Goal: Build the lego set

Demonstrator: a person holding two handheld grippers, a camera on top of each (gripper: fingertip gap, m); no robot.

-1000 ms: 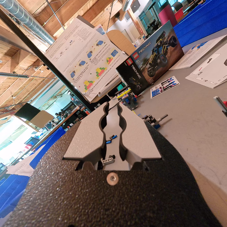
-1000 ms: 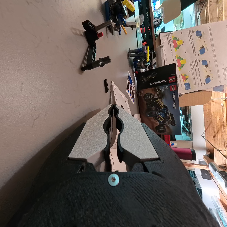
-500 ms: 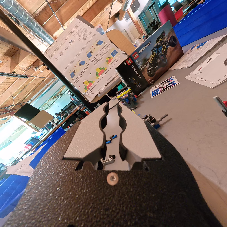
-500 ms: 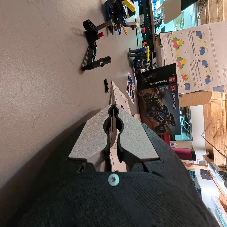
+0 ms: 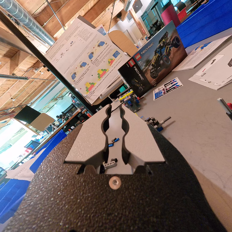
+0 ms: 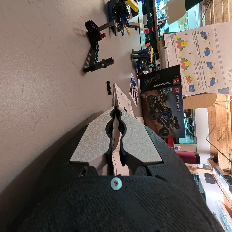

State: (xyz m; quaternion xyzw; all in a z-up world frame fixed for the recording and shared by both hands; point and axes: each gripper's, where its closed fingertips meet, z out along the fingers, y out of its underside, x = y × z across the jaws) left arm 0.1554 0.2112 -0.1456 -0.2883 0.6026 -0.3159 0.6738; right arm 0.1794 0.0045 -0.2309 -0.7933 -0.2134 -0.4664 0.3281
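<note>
The left tool (image 5: 115,106) lies low over the grey tabletop (image 5: 188,144) with its jaws a narrow way apart and nothing between the pads. Seen through that gap, two small blue-and-black pins (image 5: 113,142) lie on the tabletop, and nearer the tool's body rests a short light grey beam (image 5: 110,164). At about two o'clock from the fingertips sits a small black-and-grey assembly with a grey axle (image 5: 157,123), and at about one o'clock stands a blue, grey and yellow brick build (image 5: 129,100). Beyond it, a toy set box (image 5: 154,65) stands upright, with a sticker sheet (image 5: 167,88) lying flat on the tabletop near its foot and open booklets (image 5: 213,74) at about two o'clock. A large printed sheet (image 5: 87,60) hangs behind the box. The right tool (image 6: 115,107) has its fingertips pressed together, gripping nothing, tips just over the edge of an instruction booklet (image 6: 123,99). A black pin (image 6: 109,89) lies just beside that booklet at twelve o'clock, and farther off at eleven o'clock is a black beam assembly with a red peg (image 6: 95,50).
</note>
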